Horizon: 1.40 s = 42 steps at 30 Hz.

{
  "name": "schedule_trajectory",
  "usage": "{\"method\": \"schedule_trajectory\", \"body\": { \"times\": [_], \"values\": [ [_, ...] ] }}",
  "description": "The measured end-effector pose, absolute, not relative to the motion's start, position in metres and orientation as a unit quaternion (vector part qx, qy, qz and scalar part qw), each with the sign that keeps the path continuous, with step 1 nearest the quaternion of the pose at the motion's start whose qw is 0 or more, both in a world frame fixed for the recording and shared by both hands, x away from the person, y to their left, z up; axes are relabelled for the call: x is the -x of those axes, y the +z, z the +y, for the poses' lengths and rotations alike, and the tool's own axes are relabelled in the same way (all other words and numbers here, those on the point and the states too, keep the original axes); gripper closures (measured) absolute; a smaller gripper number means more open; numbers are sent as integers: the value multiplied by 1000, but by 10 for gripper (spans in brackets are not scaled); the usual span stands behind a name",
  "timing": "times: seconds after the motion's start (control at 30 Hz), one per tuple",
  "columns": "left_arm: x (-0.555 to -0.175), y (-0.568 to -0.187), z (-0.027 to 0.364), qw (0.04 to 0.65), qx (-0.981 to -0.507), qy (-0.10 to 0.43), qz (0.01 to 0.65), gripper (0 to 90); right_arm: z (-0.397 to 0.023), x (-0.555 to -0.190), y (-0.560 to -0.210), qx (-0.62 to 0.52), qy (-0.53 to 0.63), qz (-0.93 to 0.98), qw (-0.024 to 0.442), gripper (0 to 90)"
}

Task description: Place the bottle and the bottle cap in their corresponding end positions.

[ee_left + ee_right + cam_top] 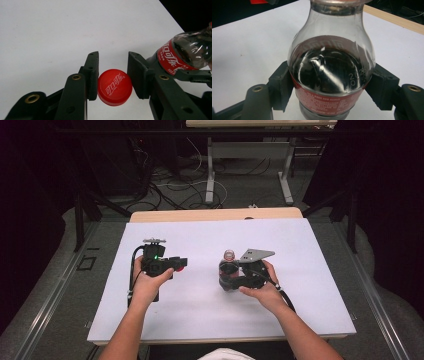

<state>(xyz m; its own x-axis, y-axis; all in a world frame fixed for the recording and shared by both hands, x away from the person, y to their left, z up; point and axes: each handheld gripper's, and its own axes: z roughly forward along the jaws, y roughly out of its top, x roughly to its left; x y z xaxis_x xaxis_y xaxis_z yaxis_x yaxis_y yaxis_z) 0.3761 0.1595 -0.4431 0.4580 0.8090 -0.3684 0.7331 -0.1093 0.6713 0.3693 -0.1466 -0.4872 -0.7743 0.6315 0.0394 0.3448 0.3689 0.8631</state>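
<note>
gripping a red cap (pixel 114 87), left gripper (pixel 113 75); right gripper (pixel 332 85) clamps bottle (pixel 331 65).

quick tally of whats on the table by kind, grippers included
bottle: 1
bottle cap: 1
grippers: 2, the left gripper on the cap, the right gripper on the bottle
total: 4

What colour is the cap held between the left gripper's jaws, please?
Red, with white lettering on top; the cap shows best in the left gripper view.
</note>
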Motion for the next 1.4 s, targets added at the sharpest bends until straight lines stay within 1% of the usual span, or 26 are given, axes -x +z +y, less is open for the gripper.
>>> {"method": "schedule_trajectory", "body": {
  "times": [0.27,0.47,0.73,1.13,1.4],
  "values": [
    [-375,-448,164,419,-742,42,522,627,-148,-383,-490,-328,473,800,170,298],
    [-375,-451,165,418,-742,38,523,627,-152,-399,-492,-349,460,797,179,298],
    [-374,-452,165,421,-739,33,525,627,-151,-421,-491,-369,470,779,191,298],
    [-374,-451,169,425,-735,30,528,627,-138,-450,-486,-389,467,767,204,298],
    [-372,-449,169,429,-735,28,525,627,-124,-461,-492,-387,468,767,207,298]
  ]
}}
